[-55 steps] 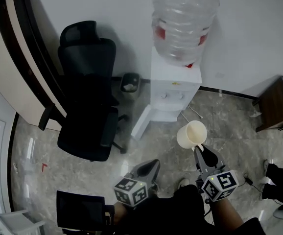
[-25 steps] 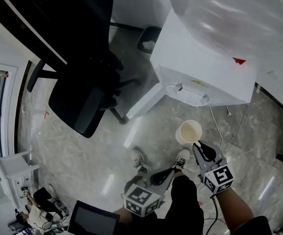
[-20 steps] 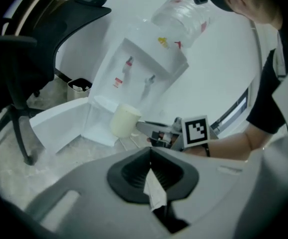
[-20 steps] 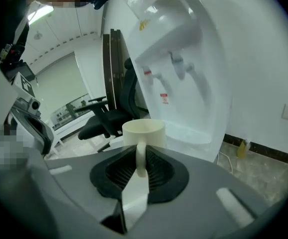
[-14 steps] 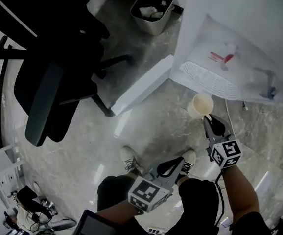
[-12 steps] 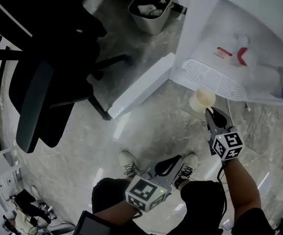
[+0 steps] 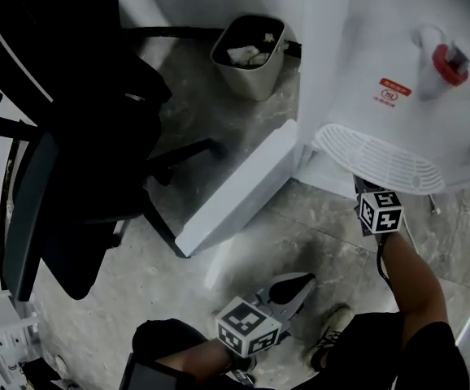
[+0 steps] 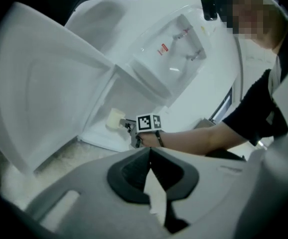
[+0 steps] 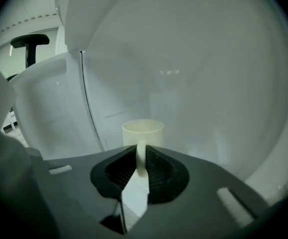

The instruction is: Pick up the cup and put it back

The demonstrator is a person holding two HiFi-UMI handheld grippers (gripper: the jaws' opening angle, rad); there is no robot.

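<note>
right tongs point(image 9: 141, 156): closed on the cup point(image 9: 143, 129), pads pinching a narrow upright strip on its near side
left tongs point(image 8: 149, 152): jaws together, nothing in them, low over the floor point(image 7: 300, 234), well apart from the cup
cup place: inside the lower cabinet point(image 8: 129, 98) of the water dispenser point(image 7: 365, 71), below the drip tray point(image 7: 377, 159), cabinet door point(image 7: 239, 187) swung open; standing on the cabinet bottom or just over it, can't tell
right gripper view only: the pinch itself, cup rim straight ahead, white cabinet inside all round
left gripper view only: side look at the cup in the open cabinet, right tongs on it, forearm point(image 8: 194, 138) trailing behind
head view only: cup hidden under the drip tray, just the back end of the right tongs and the forearm show there; also red tap point(image 7: 442, 59), waste bin point(image 7: 250, 55) with scraps in it beside the dispenser, black office chair point(image 7: 80, 136) at left
cup look: pale cream, plain, straight-sided, upright, mouth up; inside not visible
</note>
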